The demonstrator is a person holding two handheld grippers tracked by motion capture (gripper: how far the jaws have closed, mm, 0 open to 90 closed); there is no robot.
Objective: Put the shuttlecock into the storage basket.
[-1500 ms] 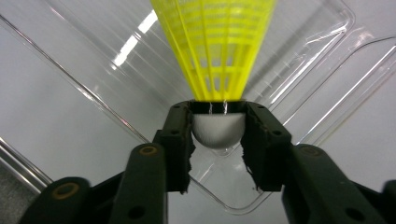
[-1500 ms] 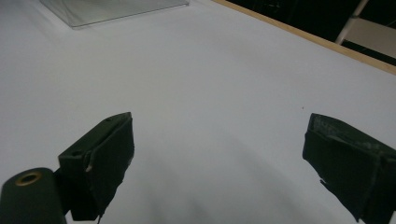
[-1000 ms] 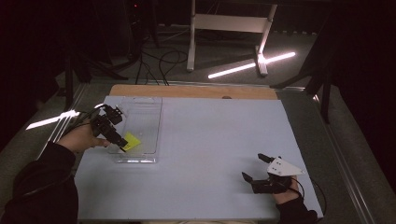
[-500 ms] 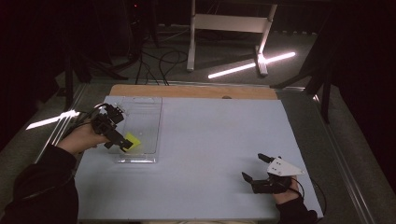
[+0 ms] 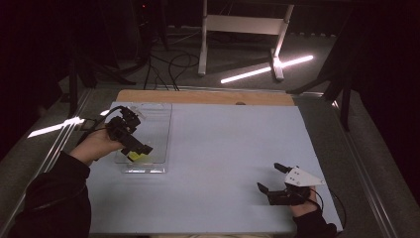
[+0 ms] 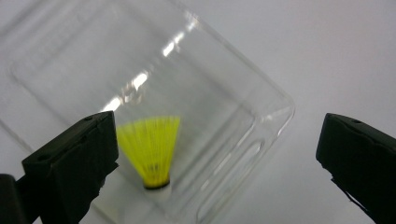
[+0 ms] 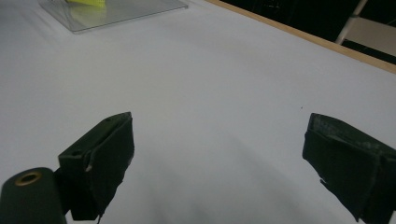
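- We see a clear plastic tray (image 5: 153,124) lying flat on the pale blue mat (image 5: 223,148), at the mat's left side, near the far wooden edge of the table (image 5: 198,96).
- Inside the tray, at its near end, we note a yellow shuttlecock (image 6: 150,148); in the left gripper view it lies on the tray floor with its fanned skirt pointing up-frame and its dark-banded cork end toward the bottom. It is slightly blurred there.
- The left gripper (image 5: 134,146) is held over the tray's near-left part by the person's left hand (image 5: 96,146). Its jaws are spread wide; we see nothing between them. In its own view the shuttlecock sits just beside the left jaw, well apart from the right one; we cannot tell whether jaw and shuttlecock touch.
- The right gripper (image 5: 273,178) rests low at the mat's near-right corner, well apart from the tray, held by the right hand (image 5: 302,206). Its jaws are likewise released, bare mat between them.
- In the right gripper view we pick out the tray (image 7: 116,11) and a sliver of yellow at the top left, far off.
- A grey three-cornered plate (image 5: 303,177) tops the right gripper.
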